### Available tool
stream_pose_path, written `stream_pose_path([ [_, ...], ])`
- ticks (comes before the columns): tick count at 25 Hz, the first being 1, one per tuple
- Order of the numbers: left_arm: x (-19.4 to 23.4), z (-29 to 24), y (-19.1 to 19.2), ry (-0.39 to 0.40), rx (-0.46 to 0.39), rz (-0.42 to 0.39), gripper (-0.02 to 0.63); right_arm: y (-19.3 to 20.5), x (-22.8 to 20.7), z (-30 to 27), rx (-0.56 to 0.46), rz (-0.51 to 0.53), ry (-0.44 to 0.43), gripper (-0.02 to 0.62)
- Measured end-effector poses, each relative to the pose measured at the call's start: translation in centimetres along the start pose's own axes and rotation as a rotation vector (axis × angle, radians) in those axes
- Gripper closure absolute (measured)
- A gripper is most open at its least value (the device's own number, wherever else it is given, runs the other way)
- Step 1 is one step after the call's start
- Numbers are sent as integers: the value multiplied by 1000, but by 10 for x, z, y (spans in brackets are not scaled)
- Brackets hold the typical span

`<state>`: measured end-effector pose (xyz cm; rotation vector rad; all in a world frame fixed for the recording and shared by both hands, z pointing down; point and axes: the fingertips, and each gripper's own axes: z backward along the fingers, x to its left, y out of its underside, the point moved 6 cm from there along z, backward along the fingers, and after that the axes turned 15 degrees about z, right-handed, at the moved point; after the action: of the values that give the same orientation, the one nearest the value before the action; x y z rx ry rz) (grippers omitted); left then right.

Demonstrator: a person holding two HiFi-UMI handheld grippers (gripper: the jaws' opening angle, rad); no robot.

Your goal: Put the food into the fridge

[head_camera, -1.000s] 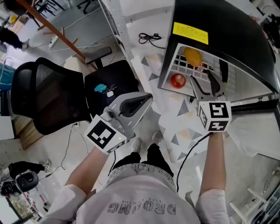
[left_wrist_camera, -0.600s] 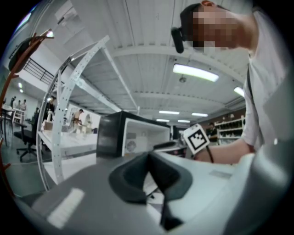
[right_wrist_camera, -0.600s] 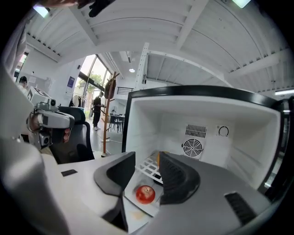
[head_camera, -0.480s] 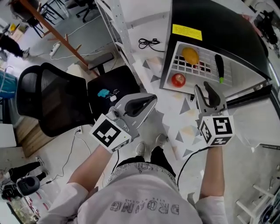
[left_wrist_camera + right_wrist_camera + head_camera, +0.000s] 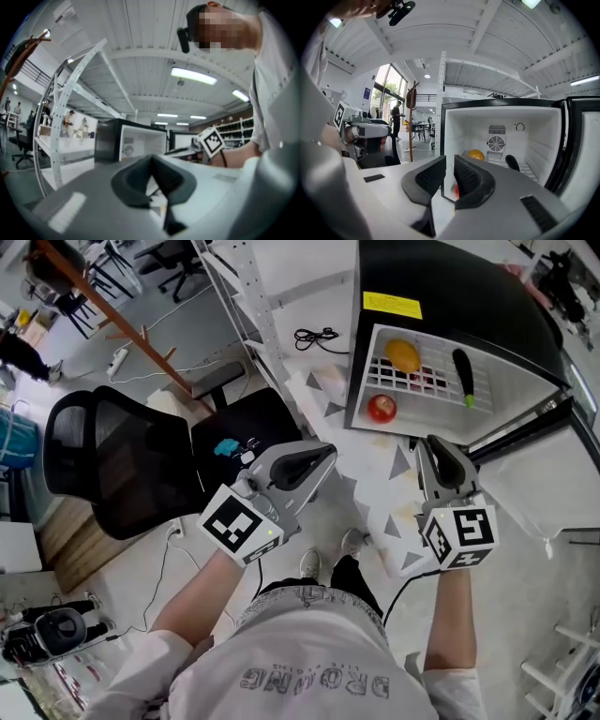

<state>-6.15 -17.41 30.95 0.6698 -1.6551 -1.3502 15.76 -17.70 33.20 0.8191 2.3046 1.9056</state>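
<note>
The small black fridge [image 5: 469, 306] stands open on the floor. On its white wire rack lie a yellow fruit [image 5: 403, 355], a red fruit [image 5: 381, 408] and a dark green vegetable [image 5: 463, 365]. My right gripper [image 5: 439, 448] hovers in front of the fridge, clear of the rack. Its jaws are closing, a narrow gap is left, and nothing is between them. In the right gripper view the gripper [image 5: 450, 164] faces the yellow fruit [image 5: 476, 154] and the dark vegetable [image 5: 512, 162]. My left gripper [image 5: 323, 451] hangs left of the fridge, shut and empty.
The fridge door [image 5: 530, 418] hangs open at the right. A black office chair [image 5: 122, 460] stands at the left, with a white perforated frame post [image 5: 251, 306] behind it. A black cable [image 5: 322, 336] lies on the floor by the fridge. My shoes [image 5: 328, 554] are below.
My right gripper has drawn back out of the fridge toward me and its wide jaws have narrowed. The dark green vegetable stays on the rack. The left gripper has barely moved.
</note>
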Motion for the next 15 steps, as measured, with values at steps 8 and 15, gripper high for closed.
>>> stream_pose_path([
  [8, -5, 8, 0, 16, -3, -3, 598, -2, 14, 19, -20, -49, 15, 571],
  [15, -6, 12, 1, 10, -3, -2, 598, -3, 16, 33, -48, -87, 22, 591],
])
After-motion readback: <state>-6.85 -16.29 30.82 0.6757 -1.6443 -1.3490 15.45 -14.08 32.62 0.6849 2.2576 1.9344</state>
